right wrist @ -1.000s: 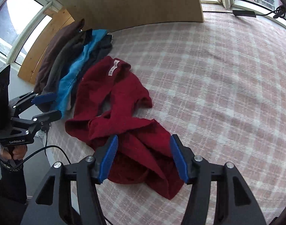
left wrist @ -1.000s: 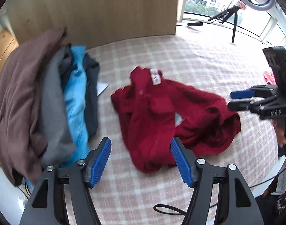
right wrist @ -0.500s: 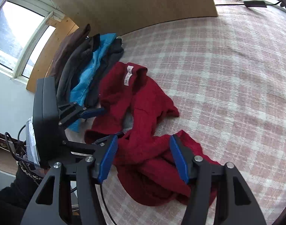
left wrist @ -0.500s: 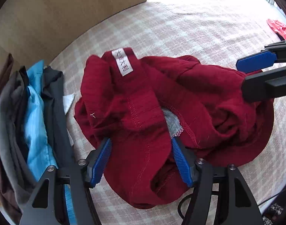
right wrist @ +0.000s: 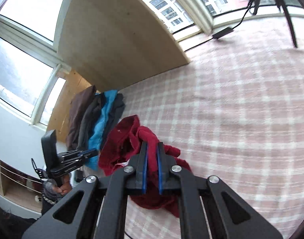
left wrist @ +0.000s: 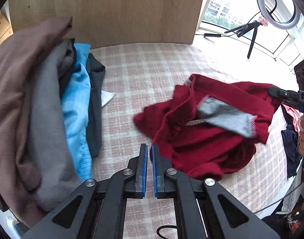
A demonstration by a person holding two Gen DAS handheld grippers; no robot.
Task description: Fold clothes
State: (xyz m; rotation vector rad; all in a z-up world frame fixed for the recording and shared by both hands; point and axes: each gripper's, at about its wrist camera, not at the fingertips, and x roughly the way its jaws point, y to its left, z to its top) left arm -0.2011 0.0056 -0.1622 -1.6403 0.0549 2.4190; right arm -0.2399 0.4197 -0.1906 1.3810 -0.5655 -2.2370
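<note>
A dark red garment (left wrist: 211, 143) lies crumpled on the pink plaid bed cover (left wrist: 142, 75), with a grey pocket lining (left wrist: 225, 115) turned out. My left gripper (left wrist: 149, 149) is shut, and a thin edge of the red cloth runs in between its blue pads. In the right wrist view my right gripper (right wrist: 152, 149) is shut on a fold of the red garment (right wrist: 120, 139), which rises between its pads. The left gripper (right wrist: 93, 151) shows there at the garment's left edge. The right gripper (left wrist: 271, 90) holds the garment's far right side lifted off the bed.
A pile of brown, grey, blue and dark clothes (left wrist: 42, 109) lies along the left side of the bed. A wooden board (left wrist: 122, 10) stands behind it. A ring light on a tripod (left wrist: 251, 31) stands by the window. More clothes (left wrist: 291, 145) hang at the right edge.
Both grippers went from open over the red garment to shut on it. The right gripper has risen with a fold, and the garment now stretches between the two grippers.
</note>
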